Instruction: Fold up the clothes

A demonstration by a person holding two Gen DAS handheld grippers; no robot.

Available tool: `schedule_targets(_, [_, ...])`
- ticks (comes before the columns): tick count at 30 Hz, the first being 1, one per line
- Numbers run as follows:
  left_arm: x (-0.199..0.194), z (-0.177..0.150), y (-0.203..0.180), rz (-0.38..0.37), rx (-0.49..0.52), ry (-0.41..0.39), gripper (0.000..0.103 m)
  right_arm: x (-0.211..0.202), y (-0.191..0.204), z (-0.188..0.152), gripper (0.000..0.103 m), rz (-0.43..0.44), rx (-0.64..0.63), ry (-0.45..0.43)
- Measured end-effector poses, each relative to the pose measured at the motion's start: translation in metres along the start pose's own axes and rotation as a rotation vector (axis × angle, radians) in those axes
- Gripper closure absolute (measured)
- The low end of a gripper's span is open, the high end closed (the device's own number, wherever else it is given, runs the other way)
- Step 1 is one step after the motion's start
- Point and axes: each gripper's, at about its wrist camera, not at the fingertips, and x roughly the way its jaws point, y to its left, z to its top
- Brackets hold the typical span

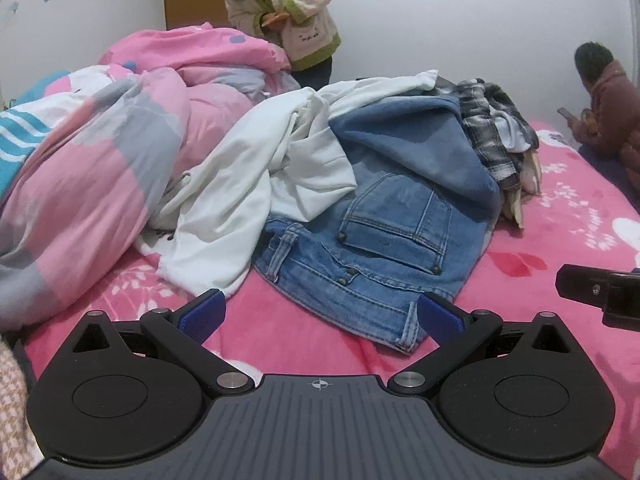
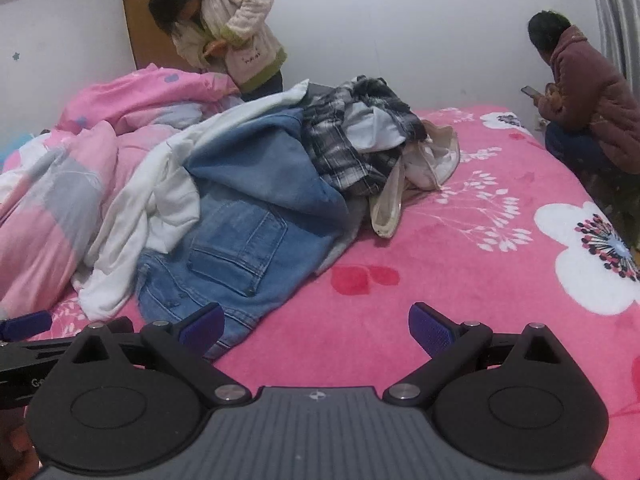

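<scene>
A heap of clothes lies on a pink flowered bed (image 1: 312, 332) (image 2: 460, 280). Blue jeans (image 1: 384, 248) (image 2: 240, 256) lie at its front, back pocket up, with a white garment (image 1: 240, 200) (image 2: 132, 220) draped over their left side. Behind are a plaid shirt (image 1: 492, 136) (image 2: 352, 148) and a cream piece (image 2: 424, 168). My left gripper (image 1: 320, 316) is open just short of the jeans' waistband, nothing between its blue fingers. My right gripper (image 2: 316, 328) is open over bare bedspread, its left finger (image 2: 202, 326) by the jeans' hem. The right gripper's body (image 1: 600, 292) shows at the left view's right edge.
A bunched pink and grey quilt (image 1: 100, 184) (image 2: 60, 200) fills the bed's left side. A person in a cream jacket (image 1: 288, 12) (image 2: 236, 28) stands behind the bed by the white wall. Another person in a maroon coat (image 1: 612, 116) (image 2: 588, 108) crouches at the right with a phone.
</scene>
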Motion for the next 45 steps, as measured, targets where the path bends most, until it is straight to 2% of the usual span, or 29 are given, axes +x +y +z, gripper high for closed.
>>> schedule_targets(4, [-0.007, -0.003, 0.000, 0.017, 0.032, -0.037, 0.000, -0.008, 0.000, 0.002, 0.002, 0.006, -0.025, -0.038])
schedule_targets(8, [-0.011, 0.001, -0.006, 0.017, 0.019, 0.004, 0.000, -0.016, 0.000, 0.003, 0.002, 0.008, -0.038, -0.062])
schedule_targets(12, [-0.012, 0.000, -0.003, 0.032, -0.007, 0.012, 0.000, -0.013, -0.003, 0.006, 0.002, 0.010, -0.007, -0.028])
schedule_targets(16, [-0.014, -0.004, -0.005, 0.050, 0.014, -0.002, 0.000, -0.011, -0.001, 0.001, 0.002, 0.015, -0.006, -0.003])
schedule_targets(23, [-0.014, -0.002, -0.009, 0.067, 0.051, -0.010, 0.000, -0.012, 0.003, -0.002, 0.002, 0.013, -0.019, -0.011])
schedule_targets(29, [-0.018, 0.002, -0.008, 0.062, 0.061, -0.049, 0.000, -0.011, 0.005, -0.003, 0.002, 0.017, -0.018, -0.003])
schedule_targets(45, [-0.015, 0.001, -0.007, 0.079, 0.052, -0.040, 0.000, -0.010, 0.007, -0.005, 0.002, 0.030, -0.021, 0.007])
